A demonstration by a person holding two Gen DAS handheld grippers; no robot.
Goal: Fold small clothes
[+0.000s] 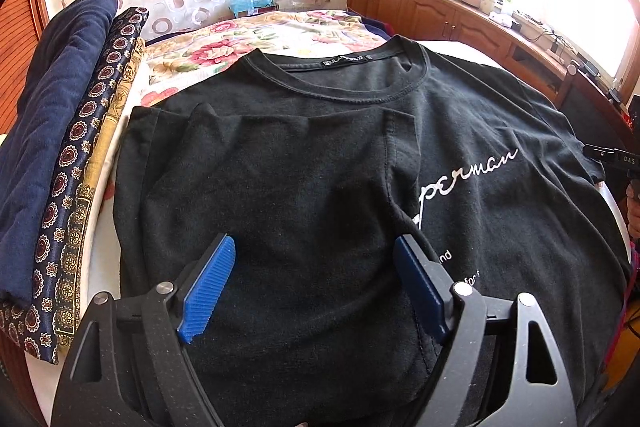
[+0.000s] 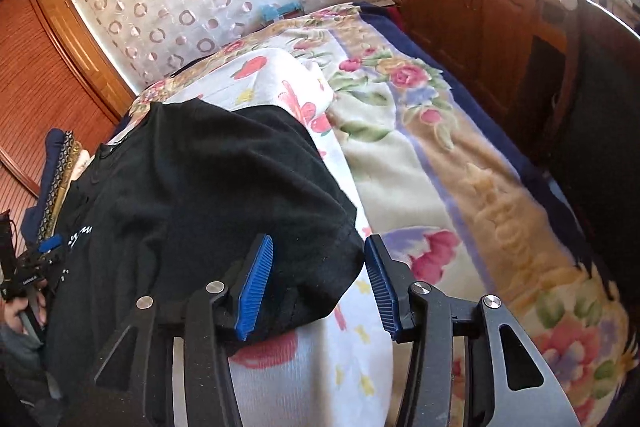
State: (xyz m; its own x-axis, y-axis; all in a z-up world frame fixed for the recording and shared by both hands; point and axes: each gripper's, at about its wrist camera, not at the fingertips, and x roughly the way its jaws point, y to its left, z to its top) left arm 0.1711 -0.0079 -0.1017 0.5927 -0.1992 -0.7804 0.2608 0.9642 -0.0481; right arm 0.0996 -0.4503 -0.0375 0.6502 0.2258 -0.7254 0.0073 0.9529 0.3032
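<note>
A black T-shirt (image 1: 460, 131) with white script lettering lies front up on the bed, collar at the far side. Its left side is folded over the chest. My left gripper (image 1: 315, 241) hovers over that folded part, blue pads (image 1: 208, 287) wide apart and open, nothing gripped. In the right wrist view the T-shirt's right sleeve (image 2: 320, 259) lies between the blue pads of my right gripper (image 2: 319, 241). The jaws stand apart around the sleeve and do not press it. The left gripper's blue pad (image 2: 50, 245) shows at the far left.
A floral blanket (image 2: 440, 163) and a white printed sheet (image 2: 304, 367) cover the bed. Folded navy and patterned fabrics (image 1: 60, 131) are stacked at the left. A wooden cabinet (image 1: 460, 15) with clutter runs along the right, under a bright window. A hand (image 1: 634, 205) shows at the right edge.
</note>
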